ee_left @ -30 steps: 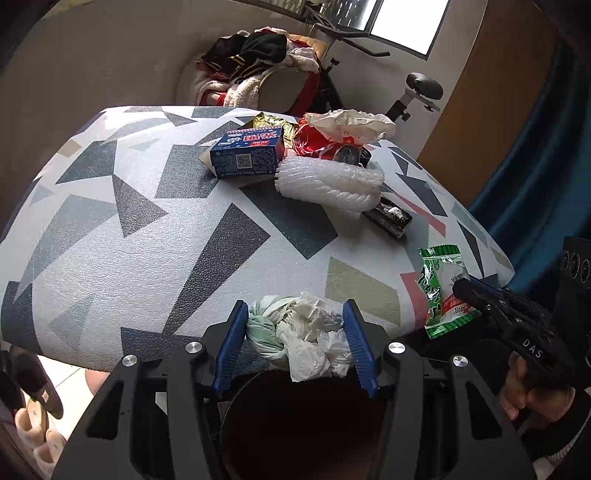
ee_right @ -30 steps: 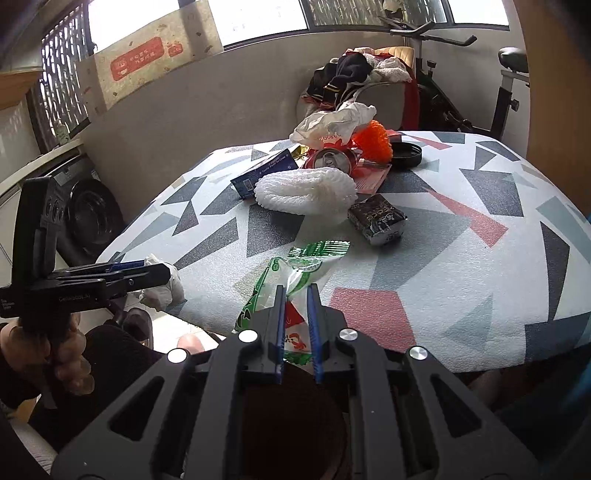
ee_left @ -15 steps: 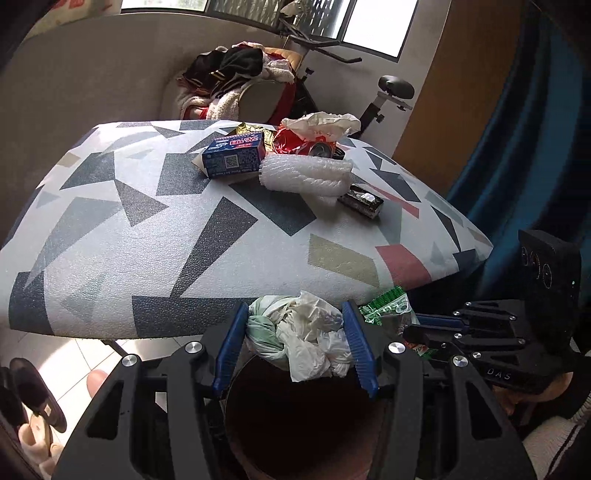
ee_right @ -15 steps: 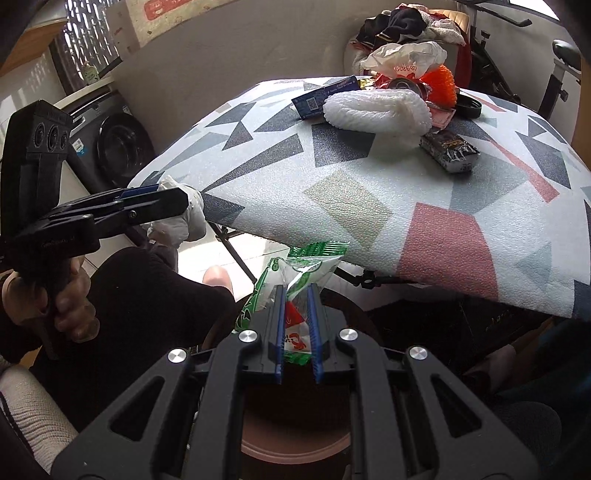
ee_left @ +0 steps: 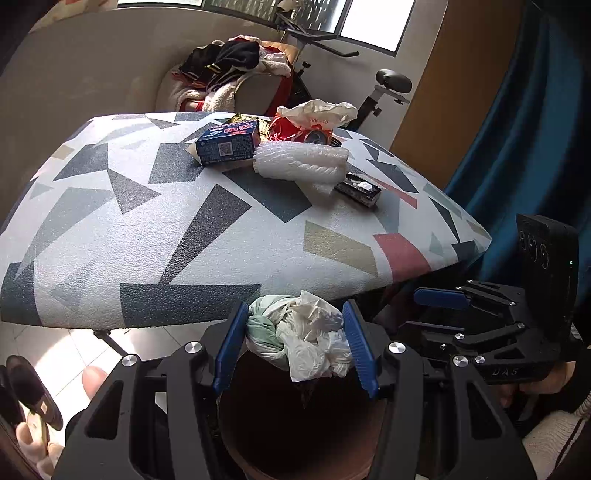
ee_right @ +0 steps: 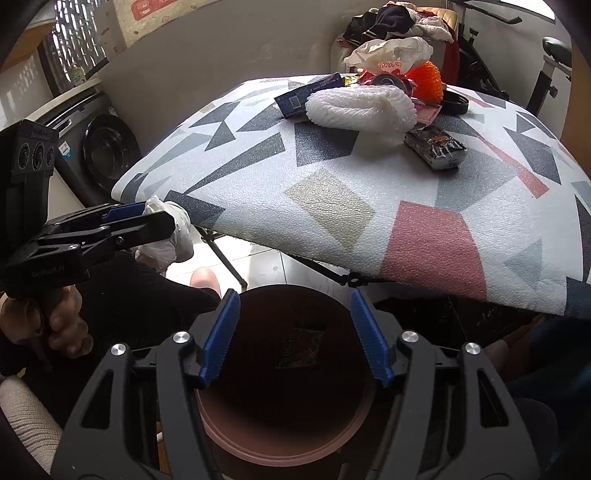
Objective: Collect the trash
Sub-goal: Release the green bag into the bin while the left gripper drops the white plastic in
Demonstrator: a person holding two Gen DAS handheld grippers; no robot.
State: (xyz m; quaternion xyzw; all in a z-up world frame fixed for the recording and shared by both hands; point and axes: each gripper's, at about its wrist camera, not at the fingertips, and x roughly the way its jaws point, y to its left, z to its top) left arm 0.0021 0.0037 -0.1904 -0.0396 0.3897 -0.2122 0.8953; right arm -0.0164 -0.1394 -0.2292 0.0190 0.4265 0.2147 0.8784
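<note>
One crumpled white-and-green plastic bag wad, clamped in left gripper fingers above one round brown bin. Right gripper: fingers just opened wide, nothing between them, over same bin. Counter: one blue carton, one white foam net, one dark wrapped packet.

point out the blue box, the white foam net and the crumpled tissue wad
blue box (ee_left: 226, 148), left wrist view, its front face with the code
white foam net (ee_right: 360, 108), right wrist view, middle of its ribbed top
crumpled tissue wad (ee_left: 301, 338), left wrist view, its centre

Blue curtain, bright window, washing machine, tiled floor
</note>
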